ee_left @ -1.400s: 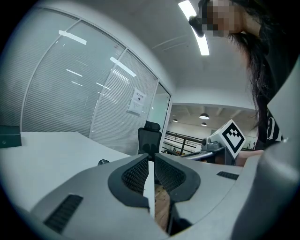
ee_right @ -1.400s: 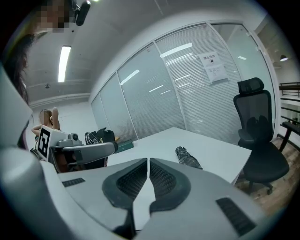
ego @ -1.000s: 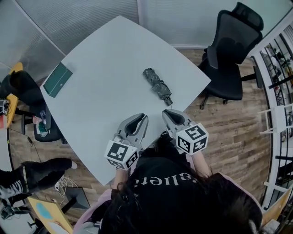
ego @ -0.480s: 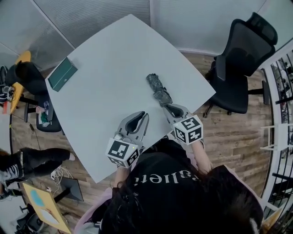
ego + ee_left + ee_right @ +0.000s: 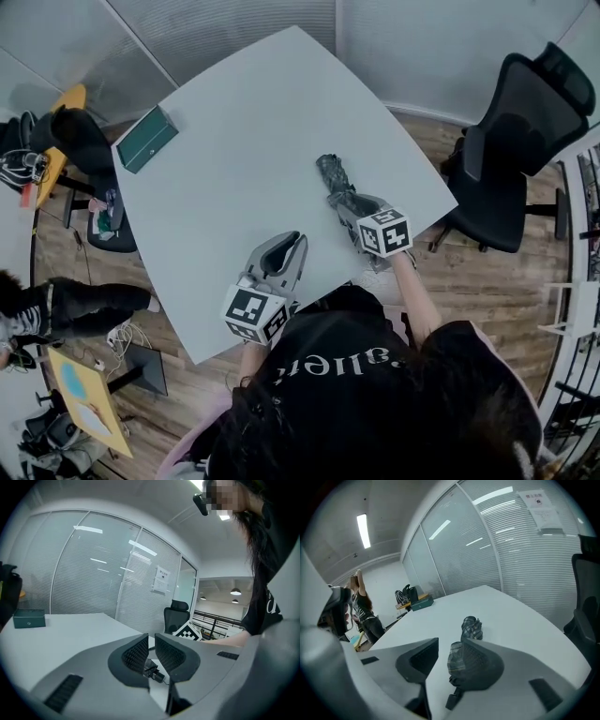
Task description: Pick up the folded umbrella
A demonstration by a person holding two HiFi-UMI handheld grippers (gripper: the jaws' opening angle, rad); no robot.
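Observation:
The folded umbrella (image 5: 335,179), dark grey-green plaid, lies on the white table (image 5: 234,169) near its right edge. My right gripper (image 5: 345,203) is down at the umbrella's near end with its jaws opening. In the right gripper view the umbrella (image 5: 470,627) runs away from me, and its near end and black handle lie between the jaws of that gripper (image 5: 449,644), close to the right one; the pads do not press on it. My left gripper (image 5: 292,247) hovers over the table's front edge, left of the umbrella. Its jaws (image 5: 151,637) stand almost together with nothing between them.
A dark green box (image 5: 147,138) sits at the table's far left corner. A black office chair (image 5: 525,141) stands right of the table. A person (image 5: 56,309) and a dark bag (image 5: 70,131) on a yellow desk are off to the left.
My right gripper has moved forward and down to the umbrella's near end, and its jaws have come apart. The left gripper has shifted a little forward.

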